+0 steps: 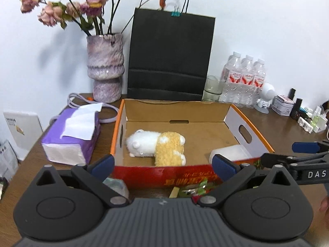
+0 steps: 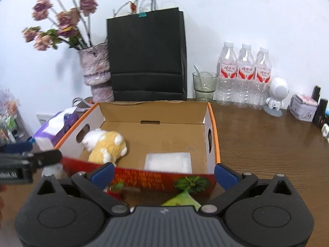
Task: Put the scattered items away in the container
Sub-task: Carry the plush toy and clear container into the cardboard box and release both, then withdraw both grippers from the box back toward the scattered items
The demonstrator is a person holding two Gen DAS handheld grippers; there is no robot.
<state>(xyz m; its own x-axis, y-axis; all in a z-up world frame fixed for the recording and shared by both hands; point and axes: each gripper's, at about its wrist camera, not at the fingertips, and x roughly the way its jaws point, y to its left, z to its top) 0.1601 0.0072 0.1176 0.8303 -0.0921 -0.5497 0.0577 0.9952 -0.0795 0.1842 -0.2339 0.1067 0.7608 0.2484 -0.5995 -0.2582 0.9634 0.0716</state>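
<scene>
Cardboard, brown inside with an orange rim and a red printed front wall, formed the open box (image 1: 224, 105) that stood on the brown wooden table (image 2: 257, 135), in front of a black paper bag (image 1: 170, 61) leaning at the white wall. Inside the box, toward its left wall, a white and yellow plush toy (image 1: 158, 147) was seen lying on its side. A white translucent rectangular packet (image 2: 168, 161) lay flat at the near right corner of the box floor.

The left gripper (image 1: 163, 165) was held just before the red front wall, its blue-padded fingers spread wide with nothing between them. The right gripper (image 2: 164, 174) was likewise spread wide and empty, hovering at the same wall further right; its dark arm showed at the right edge of the left wrist view.

On the table in front of the box, small loose items were partly hidden by the gripper bodies: a pale greenish lump (image 1: 116, 186), a green wrapper (image 2: 183, 200), and some red and green pieces whose kind could not be told.

A purple tissue pack (image 1: 72, 135) lay left of the box, a mottled purple ceramic vase (image 1: 105, 65) of dried pink flowers behind it. Three clear water bottles (image 2: 244, 76) and a glass cup (image 2: 204, 85) stood right of the bag.
</scene>
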